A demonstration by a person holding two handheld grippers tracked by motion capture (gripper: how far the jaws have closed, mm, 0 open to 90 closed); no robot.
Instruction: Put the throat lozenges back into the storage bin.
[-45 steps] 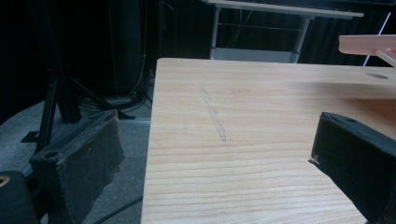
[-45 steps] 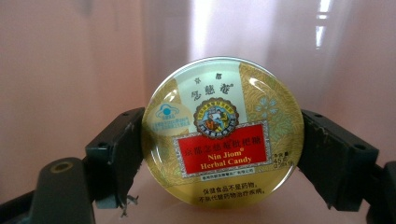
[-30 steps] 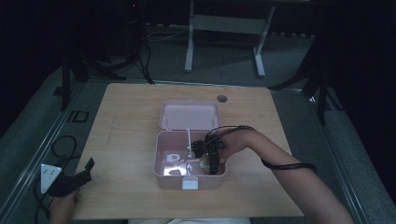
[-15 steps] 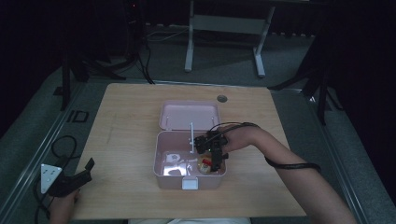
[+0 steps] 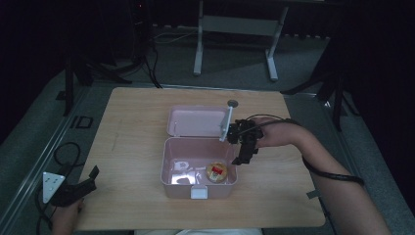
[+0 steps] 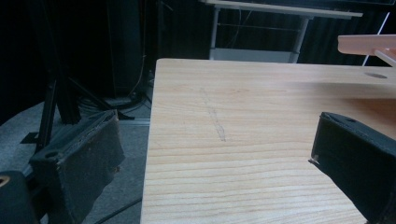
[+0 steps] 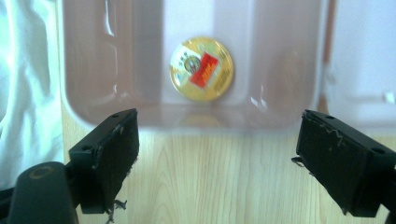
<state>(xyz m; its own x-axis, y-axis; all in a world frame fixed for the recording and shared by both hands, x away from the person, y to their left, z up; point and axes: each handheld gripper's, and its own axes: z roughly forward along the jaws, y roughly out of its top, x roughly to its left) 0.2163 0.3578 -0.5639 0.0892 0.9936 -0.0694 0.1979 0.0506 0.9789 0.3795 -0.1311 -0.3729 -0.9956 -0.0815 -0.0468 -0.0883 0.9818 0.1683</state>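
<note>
Both tongs are open and grip nothing. Right tongs [image 5: 243, 147] hang just beside the right wall of the pink box [image 5: 169, 171], above the desk [image 5: 132, 122], with the jaws pointing down and toward the person. In the right gripper view the two black jaws stand well apart over the wood, and between them, farther off, the round gold item [image 7: 201, 69] with a red label lies flat on the bottom of the box. In the high view this gold item [image 5: 217, 171] sits in the near right part of the box, close to the front wall. To its left a small pale thing [image 5: 182, 165] lies on the bottom as well; the picture is too dim to say what it is.

The lid [image 5: 195, 121] of the box is open and lies back on the far side, and a white clasp [image 5: 198, 192] shows on the near wall.

Left tongs [image 5: 80, 188] are at the near left corner of the desk, well apart from the box, held by the left hand [image 5: 66, 215]. In the left gripper view its jaws are wide apart, one over the floor beside the desk edge and one over the wood.
</note>
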